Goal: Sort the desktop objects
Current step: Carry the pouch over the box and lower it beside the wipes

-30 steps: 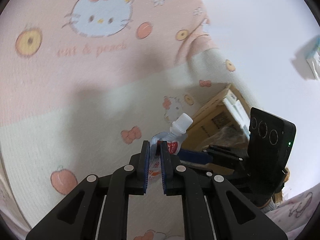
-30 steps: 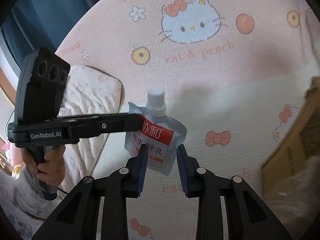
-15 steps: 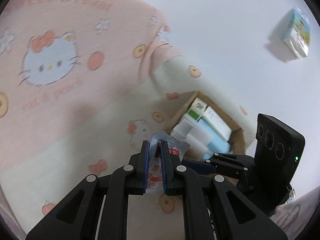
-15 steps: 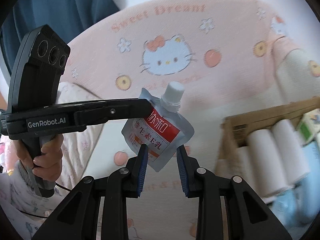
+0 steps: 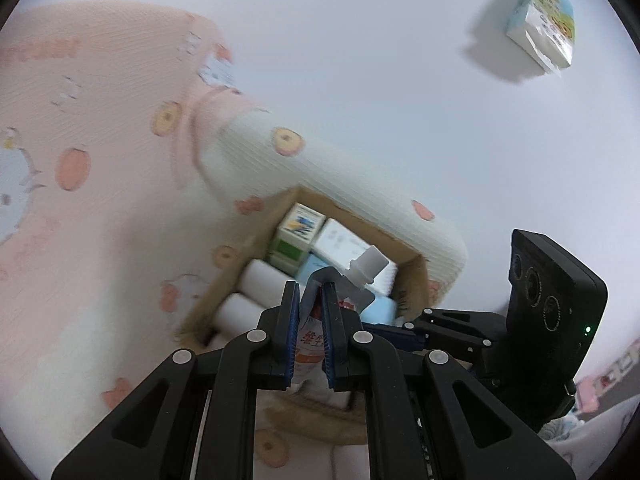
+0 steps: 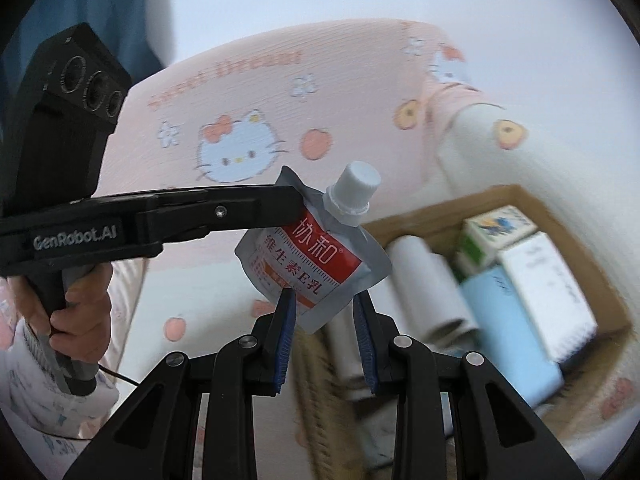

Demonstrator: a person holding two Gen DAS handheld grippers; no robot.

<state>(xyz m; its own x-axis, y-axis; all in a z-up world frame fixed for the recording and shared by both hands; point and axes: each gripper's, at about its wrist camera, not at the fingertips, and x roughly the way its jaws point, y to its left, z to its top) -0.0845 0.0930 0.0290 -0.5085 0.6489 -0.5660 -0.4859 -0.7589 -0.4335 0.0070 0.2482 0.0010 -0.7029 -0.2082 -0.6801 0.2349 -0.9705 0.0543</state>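
A silver spout pouch (image 6: 316, 256) with a red label and white cap hangs in the air. My left gripper (image 5: 310, 304) is shut on its upper corner; the pouch (image 5: 312, 336) shows between the blue pads there. My right gripper (image 6: 325, 300) is open, its fingers either side of the pouch's lower edge. The left gripper (image 6: 288, 204) also shows in the right wrist view, reaching in from the left. Below and to the right lies an open cardboard box (image 6: 532, 208), also in the left wrist view (image 5: 416, 276), holding white rolls (image 6: 420, 276) and small cartons (image 6: 496, 228).
A pink and cream Hello Kitty blanket (image 6: 240, 152) covers the surface around the box. A blue-and-white packet (image 5: 540, 20) lies on the white surface far up right. A blue curtain (image 6: 100, 8) hangs at upper left.
Both grippers have swung right with the pouch, so the cardboard box has come further into view under it. The left gripper's hold and the right gripper's opening are unchanged.
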